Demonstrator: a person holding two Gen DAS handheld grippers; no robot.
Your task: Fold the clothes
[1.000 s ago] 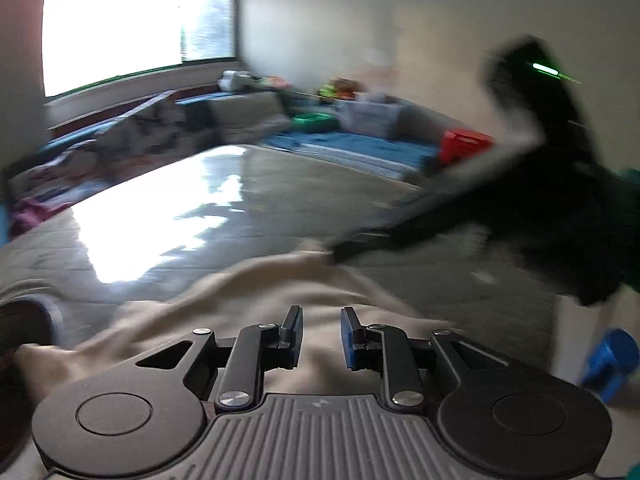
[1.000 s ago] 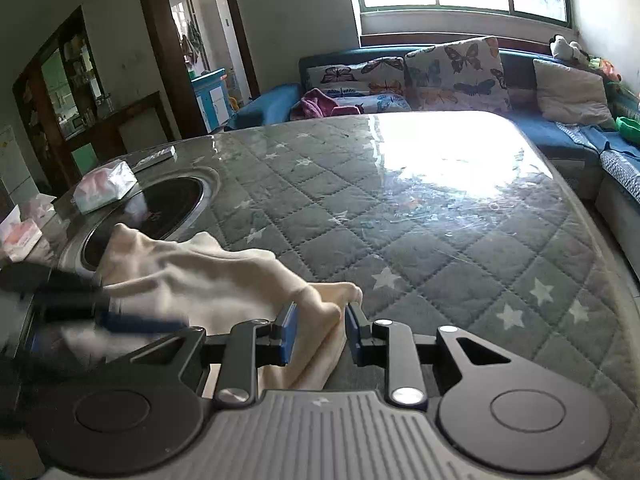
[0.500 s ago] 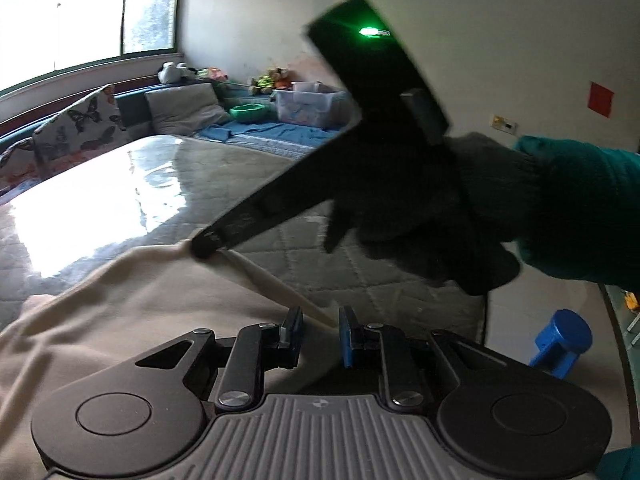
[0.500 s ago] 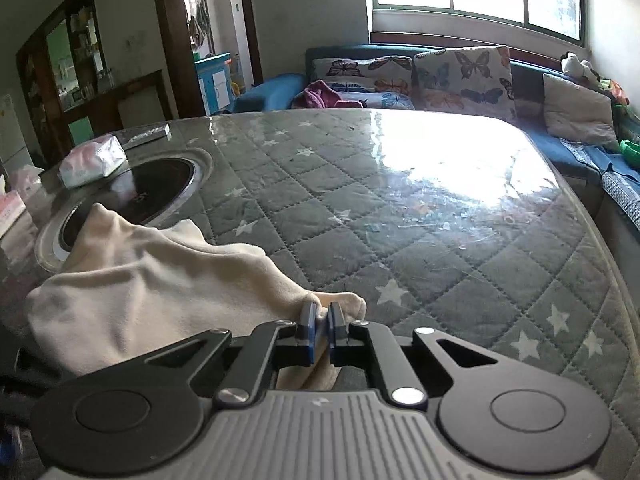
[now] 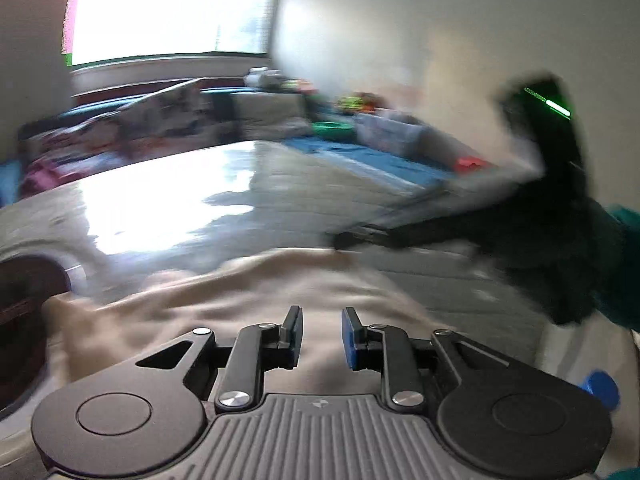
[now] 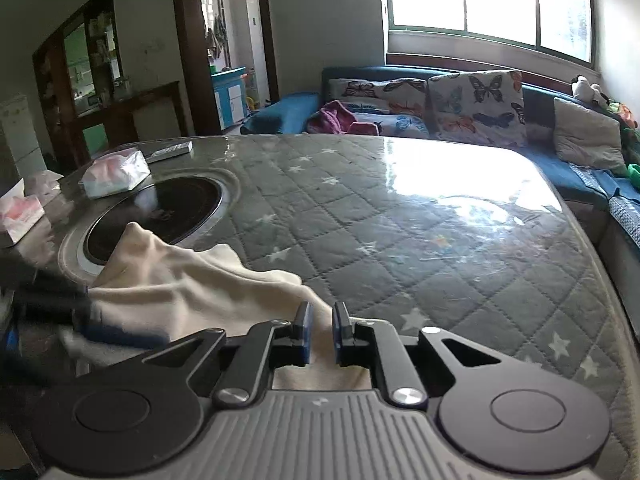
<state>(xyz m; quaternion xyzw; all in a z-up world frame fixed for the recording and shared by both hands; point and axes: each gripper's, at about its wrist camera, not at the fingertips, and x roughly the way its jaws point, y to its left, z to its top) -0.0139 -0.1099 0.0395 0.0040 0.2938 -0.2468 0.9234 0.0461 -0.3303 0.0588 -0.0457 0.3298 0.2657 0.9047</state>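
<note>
- Cream cloth, a soft garment (image 6: 192, 292), lies rumpled on the near part of the tabletop (image 6: 420, 216), directly ahead of both tools; no neat fold or squared edge shows yet, so the folding looks to be at an early stage, with most of it left to do
- Left gripper (image 5: 320, 338) hangs over the garment's middle with its fingers apart and nothing between them; the view is badly smeared by motion
- Right gripper (image 6: 320, 334) sits at the garment's near right edge, fingers set to a narrow gap; cloth shows below that gap, but I cannot tell whether any of it is pinched
- Wrinkles run across the fabric in loose ridges, and one corner rises in a limp peak beside the round dark inset (image 6: 156, 216) sunk into the tabletop
- Quilted grey covering with a diamond stitch and small stars lies under a glossy clear sheet that throws back window glare
- Farther left, soft tissue packs (image 6: 114, 172) rest by the inset; beyond the far edge stands a blue sofa (image 6: 288, 110) with butterfly-print cushions
</note>
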